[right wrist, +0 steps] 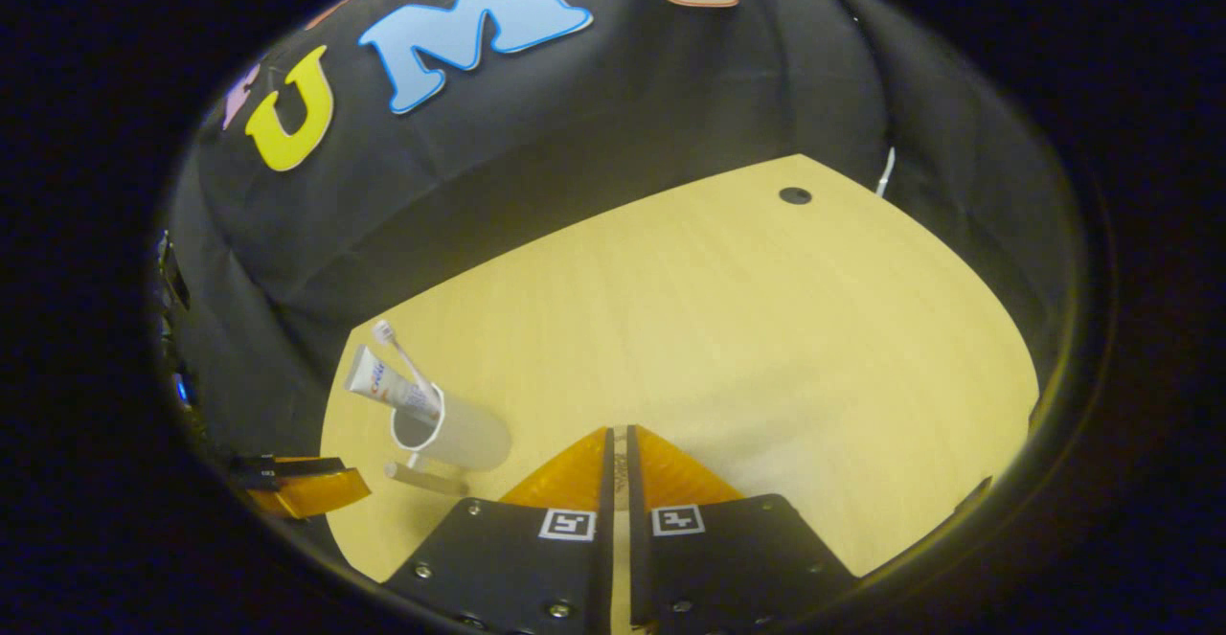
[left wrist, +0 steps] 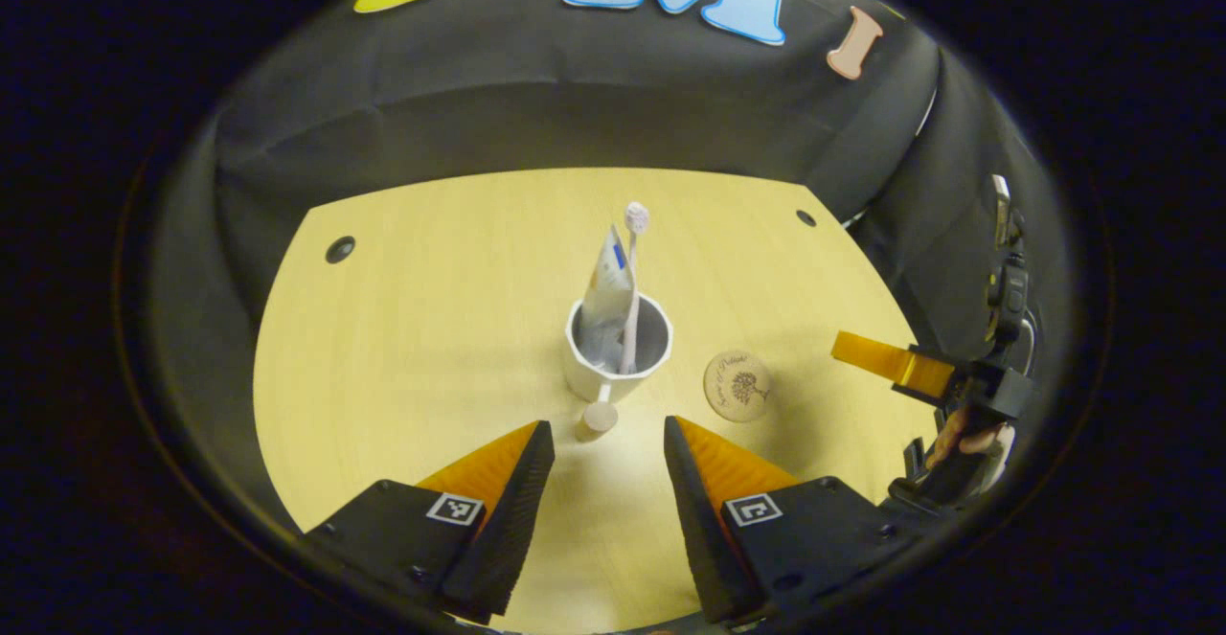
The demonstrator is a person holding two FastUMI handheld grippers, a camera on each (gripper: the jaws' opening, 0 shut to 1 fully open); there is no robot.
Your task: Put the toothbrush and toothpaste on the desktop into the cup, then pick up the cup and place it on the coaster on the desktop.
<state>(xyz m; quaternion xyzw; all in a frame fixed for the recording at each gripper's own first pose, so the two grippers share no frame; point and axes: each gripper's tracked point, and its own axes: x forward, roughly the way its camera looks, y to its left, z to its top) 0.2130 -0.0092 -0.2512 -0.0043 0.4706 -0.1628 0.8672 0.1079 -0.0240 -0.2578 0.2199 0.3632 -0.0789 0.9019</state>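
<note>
White cup [left wrist: 618, 352] upright on the bench [left wrist: 402, 328], toothbrush [left wrist: 632, 276] and toothpaste [left wrist: 609, 295] inside, coaster [left wrist: 737, 385] just beside it, left gripper [left wrist: 608, 472] jaws released before its handle; right gripper view: right gripper [right wrist: 620, 467] jaws clenched, empty, above bare bench.

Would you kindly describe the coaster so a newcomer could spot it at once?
On the pale wooden desk, find the white cup holding the toothbrush and toothpaste. Just beside it lies the coaster: a small, flat wooden disc with a dark tree print, the desk's only flat round item.
</note>
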